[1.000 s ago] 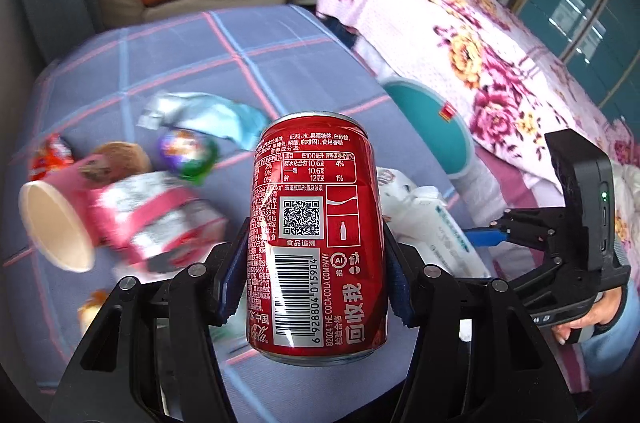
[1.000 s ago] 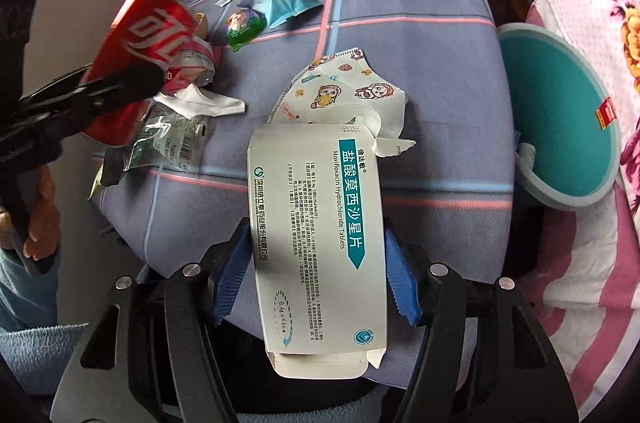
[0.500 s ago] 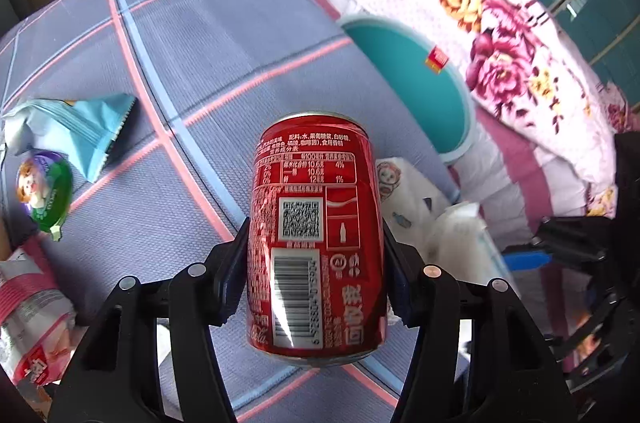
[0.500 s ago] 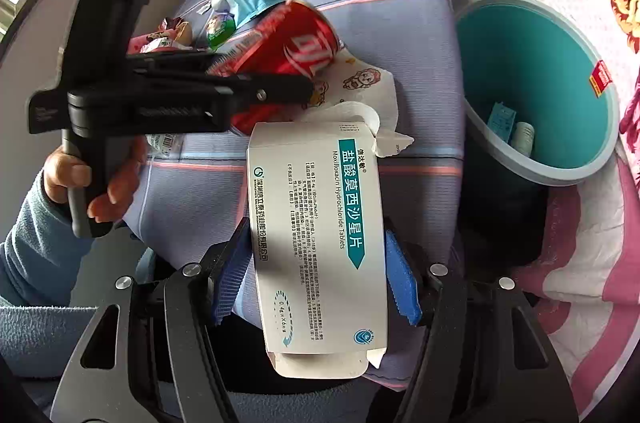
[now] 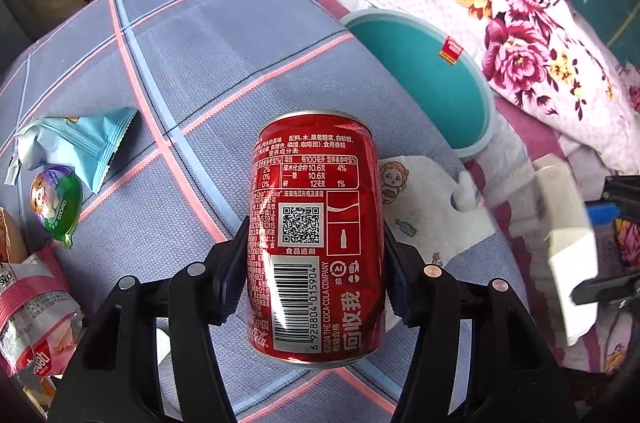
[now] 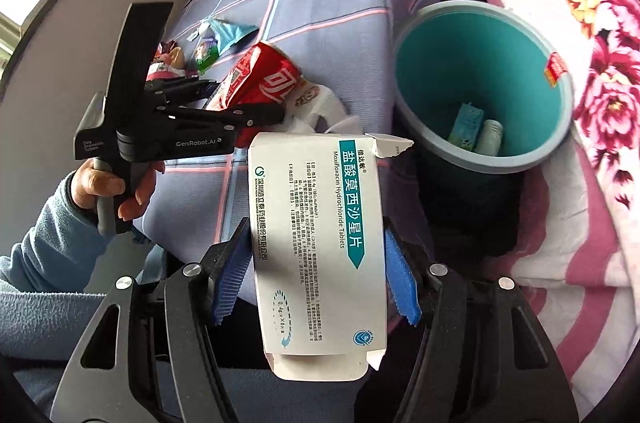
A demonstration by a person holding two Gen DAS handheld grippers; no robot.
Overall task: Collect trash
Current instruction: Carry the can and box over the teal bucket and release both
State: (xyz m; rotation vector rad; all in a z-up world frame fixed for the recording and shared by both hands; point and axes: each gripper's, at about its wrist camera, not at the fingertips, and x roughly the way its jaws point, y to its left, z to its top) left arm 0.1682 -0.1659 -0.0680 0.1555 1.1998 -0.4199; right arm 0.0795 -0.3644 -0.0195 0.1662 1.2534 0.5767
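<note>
**A:** Left wrist view. What did the left gripper [image 5: 314,263] hold, and what could have gone wrong?

**B:** Its jaws stood about half open, clamped on the sides of a red can [image 5: 316,239] at centre frame. The can sat tilted over the table [image 5: 224,35], well short of the bin [image 5: 424,79] at upper right. Smooth metal between two pads may slip; a release here would probably have dropped it on the cloth or on the mask [image 5: 428,207] just right of it.

**A:** And room to move?

**B:** The table edge ran along the bin's near rim; the stretch between can and bin looked open. The right gripper's box showed blurred at the right edge, so the two could have met at the bin. More trash, a blue wrapper [image 5: 86,143] and a green cup [image 5: 58,201], lay at the left.

**A:** Right wrist view?

**B:** The right gripper [image 6: 316,271] was likewise about half open, pinching a white box [image 6: 320,243] by its long sides, lower centre. The box is thin card with open flaps; it may buckle or catch the rim.

**A:** Clearance?

**B:** The bin [image 6: 436,27] lay at upper right with two items inside and a wide mouth. The quilt [image 6: 600,71] crowded its right side. The left gripper [image 6: 256,99] and can [image 6: 268,79] waited at centre left.
</note>
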